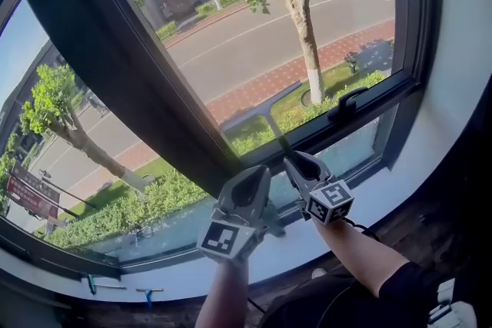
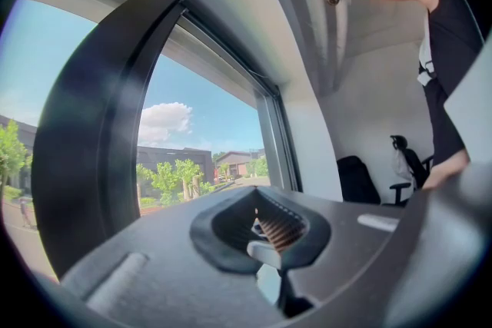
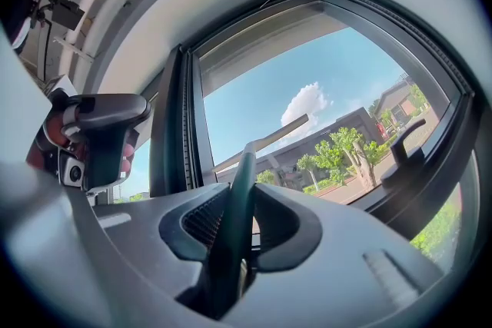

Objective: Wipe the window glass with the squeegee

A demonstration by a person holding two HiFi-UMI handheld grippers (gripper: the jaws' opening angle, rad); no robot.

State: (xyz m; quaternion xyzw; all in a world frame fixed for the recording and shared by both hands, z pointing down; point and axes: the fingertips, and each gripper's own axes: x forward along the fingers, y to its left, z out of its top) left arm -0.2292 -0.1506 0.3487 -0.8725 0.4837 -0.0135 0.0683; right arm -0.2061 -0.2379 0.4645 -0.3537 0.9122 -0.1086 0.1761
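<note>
Squeegee (image 1: 265,110) pinched by right tongs (image 1: 296,161) at window glass (image 1: 254,34); left tongs (image 1: 259,171) pressed together, empty.
Slippage within the grip may be caused if pressure is applied unevenly.

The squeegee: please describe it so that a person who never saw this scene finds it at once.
Look at the large right window pane, low down. A T-shaped squeegee rises there from the right gripper, whose fingers are shut on its dark stem. Unlike the black window handle beside it, it has a long pale blade.
</note>
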